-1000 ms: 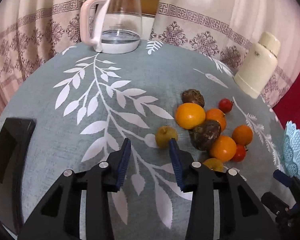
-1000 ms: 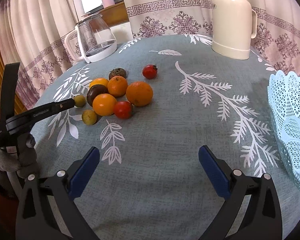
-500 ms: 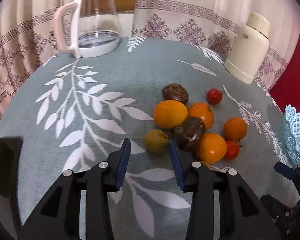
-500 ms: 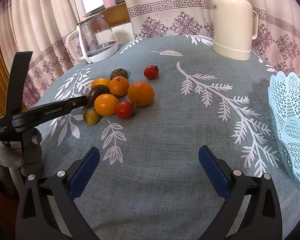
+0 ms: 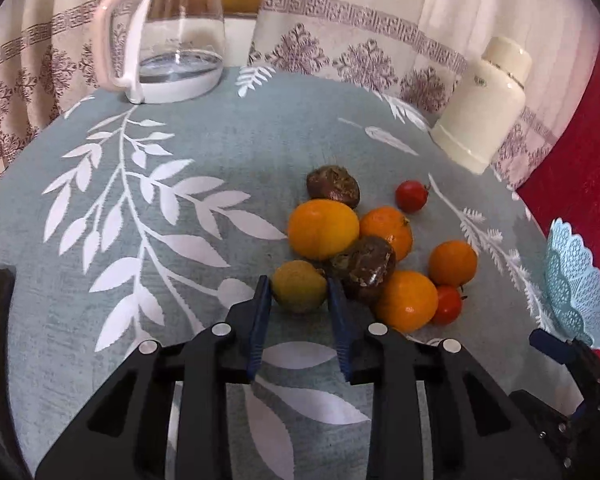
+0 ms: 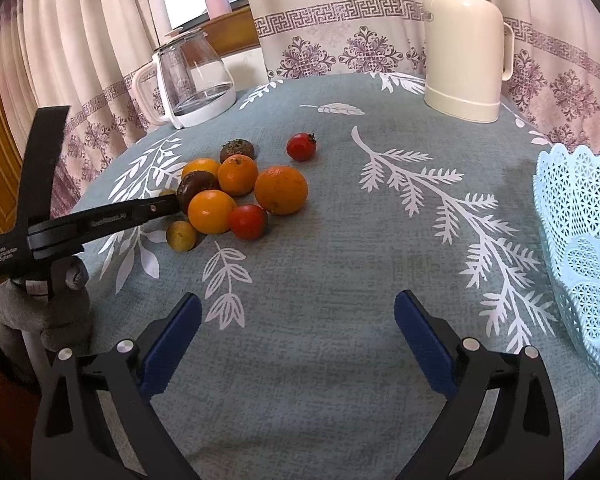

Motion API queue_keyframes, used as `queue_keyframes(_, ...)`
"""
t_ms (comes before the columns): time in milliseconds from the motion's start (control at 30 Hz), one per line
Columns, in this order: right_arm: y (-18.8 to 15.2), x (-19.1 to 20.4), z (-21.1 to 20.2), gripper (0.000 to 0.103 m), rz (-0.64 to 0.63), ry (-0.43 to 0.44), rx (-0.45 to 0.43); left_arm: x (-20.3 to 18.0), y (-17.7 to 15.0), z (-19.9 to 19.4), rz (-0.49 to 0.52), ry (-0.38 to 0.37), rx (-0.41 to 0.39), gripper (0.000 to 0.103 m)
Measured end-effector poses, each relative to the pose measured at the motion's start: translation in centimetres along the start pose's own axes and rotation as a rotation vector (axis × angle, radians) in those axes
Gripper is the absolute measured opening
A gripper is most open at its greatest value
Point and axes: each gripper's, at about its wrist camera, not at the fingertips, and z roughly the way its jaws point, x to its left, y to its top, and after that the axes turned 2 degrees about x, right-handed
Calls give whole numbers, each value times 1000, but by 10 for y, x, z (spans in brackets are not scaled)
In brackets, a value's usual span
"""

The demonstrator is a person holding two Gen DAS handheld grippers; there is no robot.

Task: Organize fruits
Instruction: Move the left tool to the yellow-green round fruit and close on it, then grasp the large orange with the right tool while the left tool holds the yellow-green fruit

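The left gripper [image 5: 298,294] has moved forward since a moment ago and now brackets the small yellow-green fruit [image 5: 299,286] at lower centre, jaws not yet closed, while the right gripper [image 6: 298,334] waits spread wide.

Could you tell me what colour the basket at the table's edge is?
The basket is pale blue openwork, clearest in the right wrist view.

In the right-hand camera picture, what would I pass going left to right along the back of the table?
Glass kettle → dark wrinkled fruit → lone red tomato → cream thermos jug → pale blue lace basket at the right edge.
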Motion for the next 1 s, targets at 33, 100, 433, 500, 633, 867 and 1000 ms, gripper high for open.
queue_keyframes(33, 0, -1, 0, 95, 2, 0, -3, 2, 0, -3, -11, 10, -16, 30)
queue_keyframes(100, 0, -1, -2, 95, 2, 0, -9, 3, 0, -7, -25, 40, -44, 30)
queue_keyframes(433, 14, -6, -1, 92, 42, 7, 11, 7, -2, -37, -58, 184, -195, 30)
queue_keyframes(500, 23, -4, -2, 91, 43, 5, 4, 8, -1, -38, -65, 198, -201, 30)
queue_keyframes(633, 42, 10, 0, 91, 1, -10, -28, 11, -2, -39, -74, 206, -200, 30)
queue_keyframes(867, 68, 17, 30, 79, 32, -13, 4, 15, -3, -36, -104, 213, -185, 30)
queue_keyframes(1000, 77, 17, 48, 71, 61, -16, 31, 17, -4, -34, -110, 213, -180, 30)
